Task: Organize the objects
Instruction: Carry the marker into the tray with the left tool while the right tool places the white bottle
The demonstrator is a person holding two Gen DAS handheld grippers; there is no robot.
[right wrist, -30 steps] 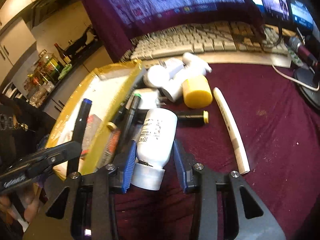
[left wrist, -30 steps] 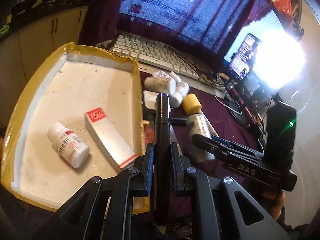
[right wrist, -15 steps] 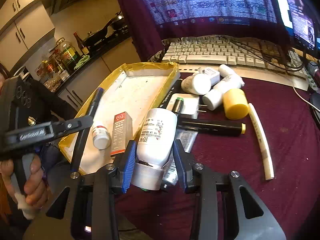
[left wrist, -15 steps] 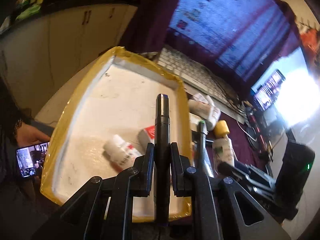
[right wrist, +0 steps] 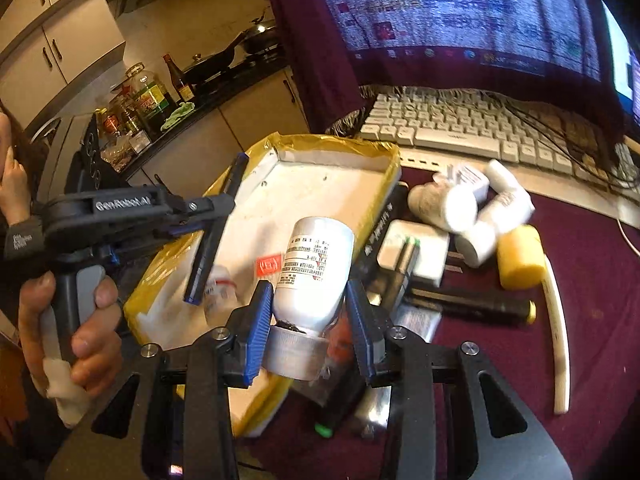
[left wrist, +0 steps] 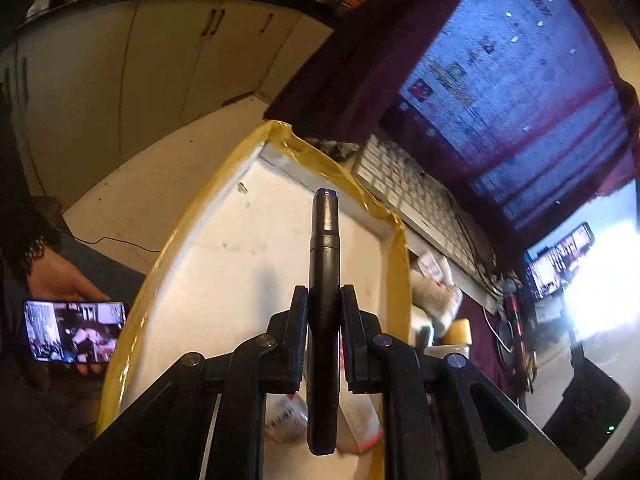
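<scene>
While the dark marker pen with a blue end point(left wrist: 324, 280) is pinched between the fingers of the left claw point(left wrist: 324, 320), it is held above the shallow white tray edged in yellow tape point(left wrist: 384, 208), pointing toward the tray's far wall. Compared with a second ago, this claw has been carried from the cluttered desk edge to a place over the tray's middle, so that the tray floor fills more of the left view. Beneath the claw, a small white pill bottle with a red-marked label point(left wrist: 286, 416) and a white carton with a red patch point(left wrist: 356, 420) are partly seen lying in the tray.

In the right view, the white plastic bottle with a printed label and a grey cap point(right wrist: 314, 268) is gripped near its neck by the right claw point(right wrist: 310, 328), cap toward the camera. It has been lifted from the maroon-covered desk point(right wrist: 600, 264) and is now held over the tray's near right rim.

Left on the desk beside the tray are a cluster of white bottles point(right wrist: 472, 208), a yellow cap point(right wrist: 520, 256), a white charger block point(right wrist: 416, 252), a black pen with a yellow end point(right wrist: 472, 304) and a pale stick point(right wrist: 560, 336). Behind them a white keyboard point(right wrist: 460, 128) is seen.
</scene>
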